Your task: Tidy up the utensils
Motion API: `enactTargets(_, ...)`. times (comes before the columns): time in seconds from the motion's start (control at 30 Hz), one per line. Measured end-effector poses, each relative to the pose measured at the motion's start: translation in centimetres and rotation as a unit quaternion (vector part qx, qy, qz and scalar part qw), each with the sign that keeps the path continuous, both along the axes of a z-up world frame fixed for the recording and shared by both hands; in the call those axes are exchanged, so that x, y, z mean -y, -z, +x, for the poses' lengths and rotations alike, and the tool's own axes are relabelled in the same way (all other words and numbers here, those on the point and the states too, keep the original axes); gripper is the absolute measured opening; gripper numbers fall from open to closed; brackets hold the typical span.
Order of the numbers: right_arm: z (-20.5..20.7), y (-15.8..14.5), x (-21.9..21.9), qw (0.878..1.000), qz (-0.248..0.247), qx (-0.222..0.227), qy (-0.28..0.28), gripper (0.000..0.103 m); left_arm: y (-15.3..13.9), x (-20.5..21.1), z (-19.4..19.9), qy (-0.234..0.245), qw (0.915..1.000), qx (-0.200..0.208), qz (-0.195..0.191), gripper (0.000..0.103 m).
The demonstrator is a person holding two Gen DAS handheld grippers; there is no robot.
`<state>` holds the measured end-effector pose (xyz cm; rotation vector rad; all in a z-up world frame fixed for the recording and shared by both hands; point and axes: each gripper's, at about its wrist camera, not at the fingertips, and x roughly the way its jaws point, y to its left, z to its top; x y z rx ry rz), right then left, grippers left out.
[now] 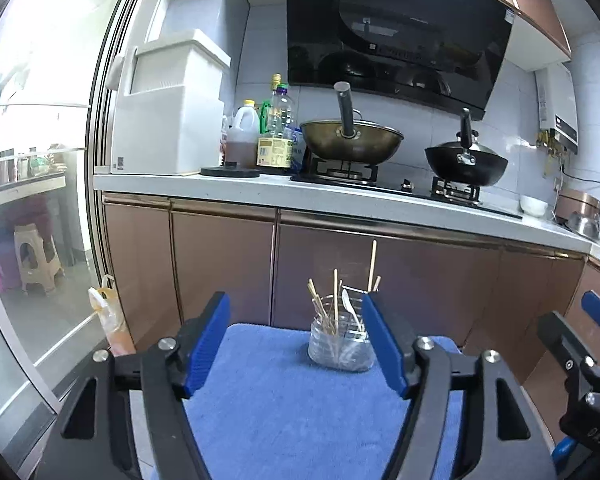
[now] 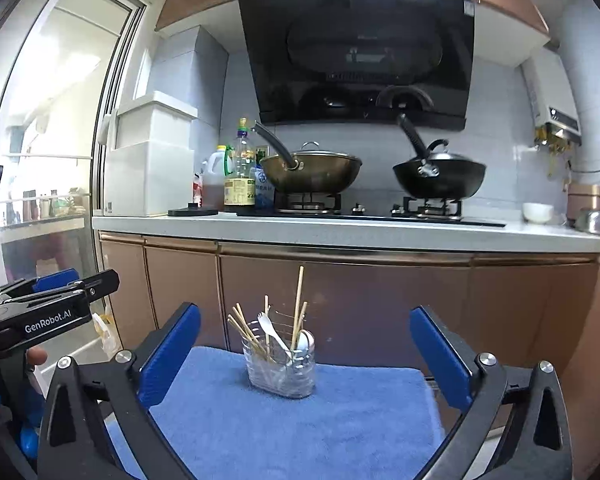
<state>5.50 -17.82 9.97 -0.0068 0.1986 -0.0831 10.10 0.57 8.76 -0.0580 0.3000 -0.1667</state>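
Your left gripper [image 1: 296,344] and right gripper [image 2: 306,354] both gape wide, holding nothing. The clear jar [image 2: 281,372] of chopsticks [image 2: 246,334] stands upright on the blue towel [image 2: 340,420].

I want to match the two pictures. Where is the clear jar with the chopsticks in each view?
Left wrist view: the clear jar stands low, right of centre, on the blue towel, close beside the right-hand blue pad.
Right wrist view: the clear jar stands low, near centre, on the blue towel, clear of both pads.
Shared landmark: the golden wok on the stove behind.
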Motion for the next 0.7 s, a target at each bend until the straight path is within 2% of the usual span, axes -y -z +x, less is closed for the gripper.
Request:
enactTargets(0.37, -5.8, -0.6, 0.1, 1.000, -0.002, 0.005, 0.018, 0.103, -1.1, -0.8, -4.4, -0.017, 0.9997, 0.019, -0.002, 0.068)
enactTargets(0.57, -6.6, -0.8, 0.5, 0.999, -0.003, 0.005, 0.038, 0.103, -1.8, -1.1, -6.2, -0.040, 0.9981, 0.047, 0.005, 0.076)
enactTargets(0.7, -6.7, -0.7, 0.7, 0.998, -0.014, 0.007, 0.056, 0.103, -1.6, -1.0, -6.4, -0.070, 0.9952, 0.062, 0.028, 0.078)
